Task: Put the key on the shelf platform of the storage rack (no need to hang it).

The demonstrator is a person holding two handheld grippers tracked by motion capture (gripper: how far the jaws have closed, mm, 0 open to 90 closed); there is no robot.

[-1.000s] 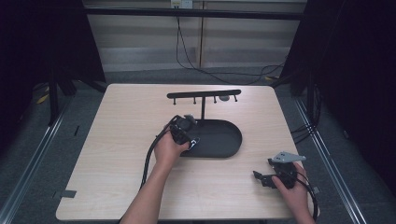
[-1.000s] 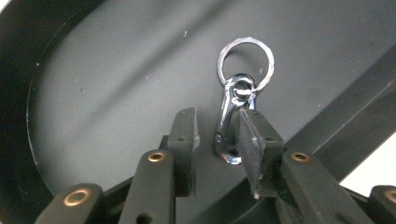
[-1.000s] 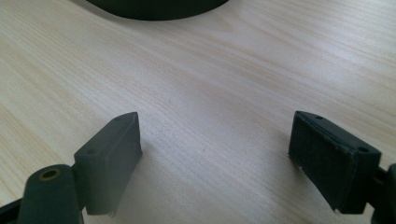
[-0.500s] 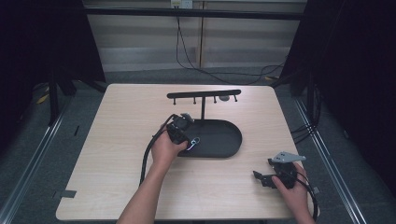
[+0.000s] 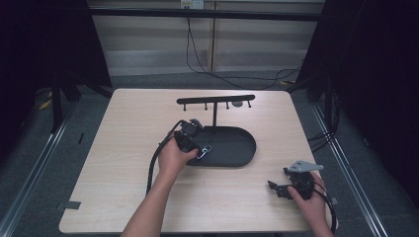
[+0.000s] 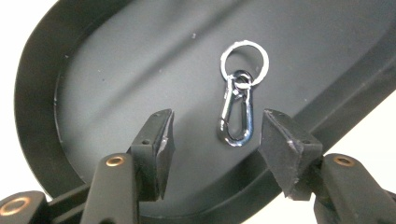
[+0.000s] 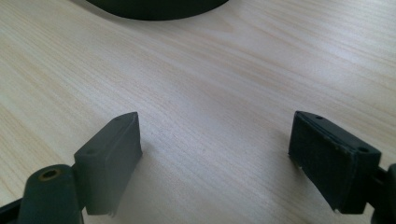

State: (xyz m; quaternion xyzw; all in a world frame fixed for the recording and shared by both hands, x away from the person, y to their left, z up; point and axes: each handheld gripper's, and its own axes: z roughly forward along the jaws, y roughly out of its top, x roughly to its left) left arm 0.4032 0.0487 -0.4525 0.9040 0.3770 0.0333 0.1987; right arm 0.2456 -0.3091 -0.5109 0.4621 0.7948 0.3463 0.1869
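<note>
One small metal clip [image 6: 236, 116] lies flat in the black tray [image 6: 116, 74], near the tray's left end. In my left claw's view its long side runs up and down. Its round silver ring [image 6: 244, 58] sits at the far end, and its curved end points back at my left claw [image 6: 215, 135]. I count one clip, one ring, one tray and two claws. My left claw has just been opening, and the clip lies free between its jaws, touched by neither. My right claw [image 7: 215, 154] is open wide over the bare worktop [image 7: 233, 70], well apart from the tray. One black rack [image 5: 216, 100] stands behind the tray.
</note>
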